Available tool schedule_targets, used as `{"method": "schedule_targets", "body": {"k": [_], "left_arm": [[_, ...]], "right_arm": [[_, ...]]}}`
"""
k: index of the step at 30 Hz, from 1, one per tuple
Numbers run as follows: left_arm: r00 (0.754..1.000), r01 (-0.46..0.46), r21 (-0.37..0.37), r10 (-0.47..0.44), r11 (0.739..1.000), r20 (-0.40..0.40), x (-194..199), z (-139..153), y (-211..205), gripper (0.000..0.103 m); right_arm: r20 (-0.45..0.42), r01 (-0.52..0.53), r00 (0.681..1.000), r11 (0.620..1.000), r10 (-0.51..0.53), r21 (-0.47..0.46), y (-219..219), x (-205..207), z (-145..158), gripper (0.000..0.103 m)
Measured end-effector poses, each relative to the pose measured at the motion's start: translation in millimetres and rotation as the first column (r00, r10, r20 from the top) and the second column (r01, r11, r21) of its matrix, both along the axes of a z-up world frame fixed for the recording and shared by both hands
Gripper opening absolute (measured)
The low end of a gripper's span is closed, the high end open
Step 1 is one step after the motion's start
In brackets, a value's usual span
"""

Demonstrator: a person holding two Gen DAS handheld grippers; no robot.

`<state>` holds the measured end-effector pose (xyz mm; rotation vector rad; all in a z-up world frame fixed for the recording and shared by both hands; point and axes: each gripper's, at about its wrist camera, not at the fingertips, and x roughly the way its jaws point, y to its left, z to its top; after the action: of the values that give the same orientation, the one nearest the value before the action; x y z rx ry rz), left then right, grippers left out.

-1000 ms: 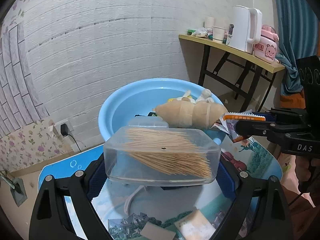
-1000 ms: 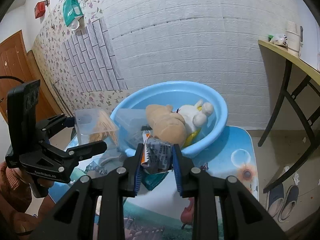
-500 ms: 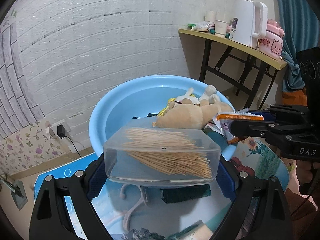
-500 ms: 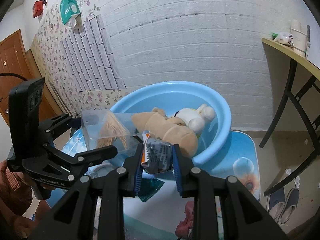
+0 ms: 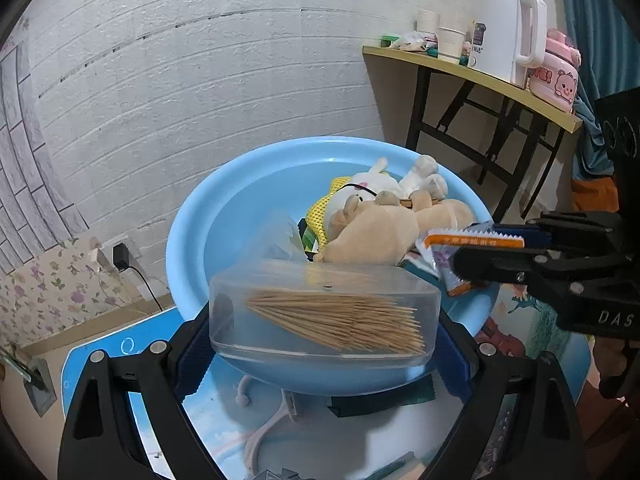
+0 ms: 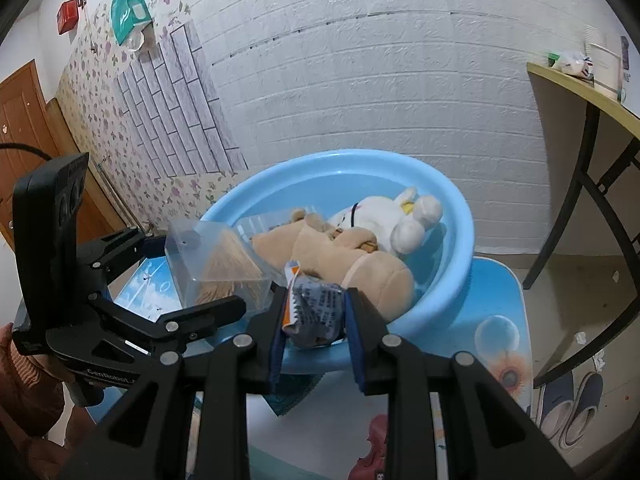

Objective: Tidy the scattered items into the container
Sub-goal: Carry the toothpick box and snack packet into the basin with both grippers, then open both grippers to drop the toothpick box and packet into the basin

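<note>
Above the blue basin (image 5: 188, 240), left tongs (image 5: 324, 320) grip a clear toothpick box (image 5: 324, 312); right tongs (image 6: 314, 312) clamp a snack packet (image 6: 316, 310).

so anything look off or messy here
Nothing spilled or damaged. The toothpick box is gripped level in the left gripper, its sticks heaped toward one end. The right gripper pinches a crumpled snack packet. A pink hook and other packets lie outside the blue basin.

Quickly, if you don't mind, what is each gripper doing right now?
Left gripper: closed on the clear toothpick box.
Right gripper: closed on the snack packet.
</note>
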<state>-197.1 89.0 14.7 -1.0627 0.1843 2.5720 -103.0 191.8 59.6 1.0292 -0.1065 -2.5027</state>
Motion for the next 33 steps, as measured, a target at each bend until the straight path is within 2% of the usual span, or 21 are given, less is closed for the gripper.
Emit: {"method": "schedule_targets", "body": {"k": [15, 33], "left_arm": [[1.000, -0.007, -0.006, 0.007, 1.000, -0.011, 13.4, 7.7, 1.5, 0.093], [0.998, -0.036, 0.004, 0.036, 0.999, -0.044, 49.1, 18.4, -10.7, 0.093]], "right_arm": [[0.006, 0.010, 1.000, 1.000, -0.010, 0.010, 2.4, 9.1, 2.2, 0.032], [0.020, 0.016, 1.000, 1.000, -0.017, 0.014, 6.2, 39.2, 2.3, 0.032]]}}
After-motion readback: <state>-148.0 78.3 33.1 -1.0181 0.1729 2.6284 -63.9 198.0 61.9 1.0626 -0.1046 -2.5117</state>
